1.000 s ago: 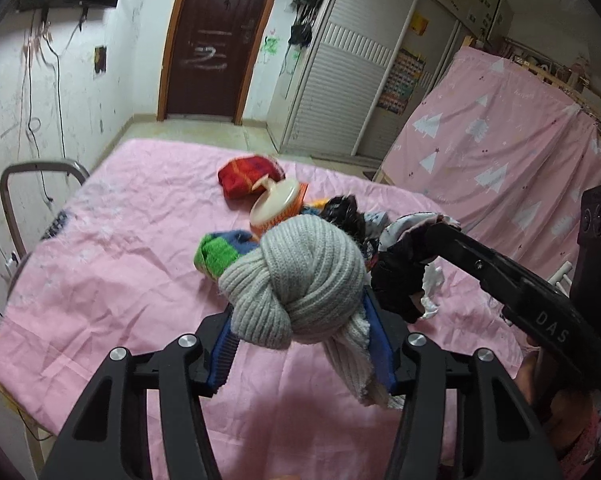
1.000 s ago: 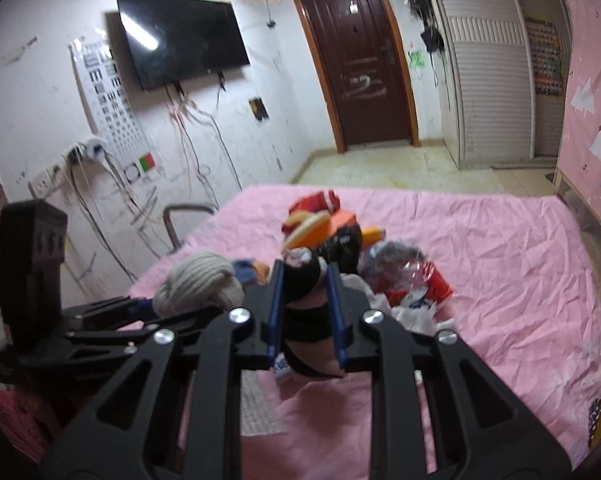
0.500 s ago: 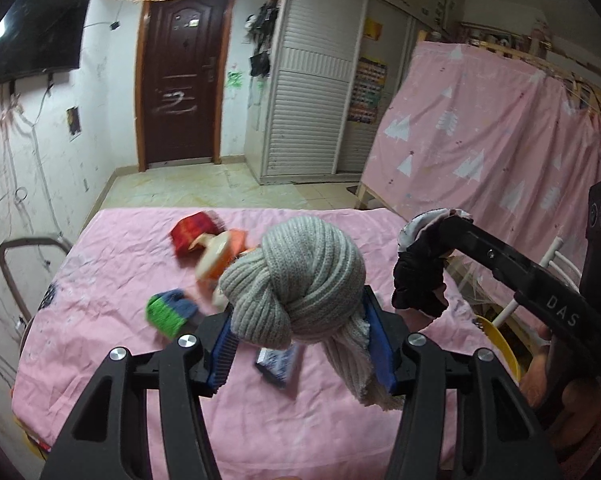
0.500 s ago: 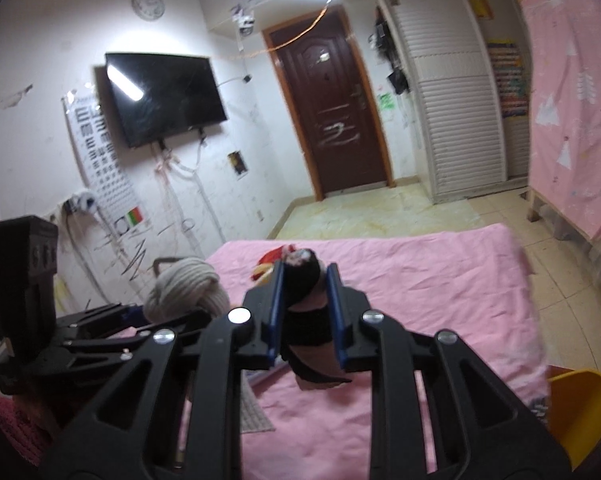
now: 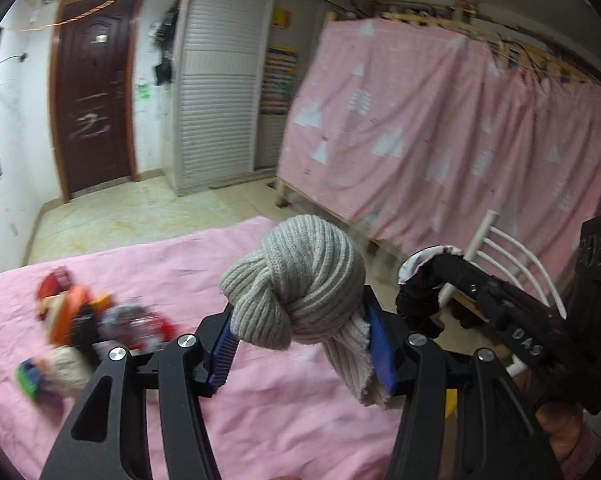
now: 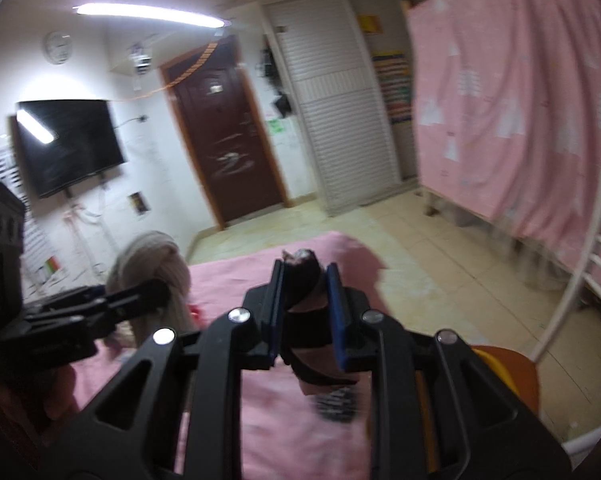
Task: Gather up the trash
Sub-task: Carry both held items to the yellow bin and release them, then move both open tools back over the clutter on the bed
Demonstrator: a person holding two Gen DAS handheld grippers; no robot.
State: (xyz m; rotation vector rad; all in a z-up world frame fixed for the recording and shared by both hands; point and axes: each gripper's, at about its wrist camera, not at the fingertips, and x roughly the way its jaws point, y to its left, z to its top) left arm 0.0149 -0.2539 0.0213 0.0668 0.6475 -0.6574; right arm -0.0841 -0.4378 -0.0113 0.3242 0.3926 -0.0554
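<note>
My left gripper (image 5: 300, 332) is shut on a knotted grey knit cloth (image 5: 300, 284) and holds it up above the pink bed (image 5: 180, 264). My right gripper (image 6: 306, 308) is shut on a dark rolled cloth (image 6: 304, 280); it shows at the right of the left wrist view (image 5: 420, 304), beside the grey knot. The grey knot also shows at the left of the right wrist view (image 6: 156, 264). A pile of blurred colourful items (image 5: 84, 328) lies on the bed at the left.
A yellow-orange bin (image 6: 504, 372) stands on the floor right of the bed. A white chair (image 5: 512, 256) stands beside it. A pink curtain (image 5: 440, 128) hangs at the right; a brown door (image 5: 92, 92) and white wardrobe (image 5: 220, 92) are behind.
Both grippers have swung right and lifted with their cloths. The pile on the bed has slid to the left of view; the chair and yellow bin have come into view.
</note>
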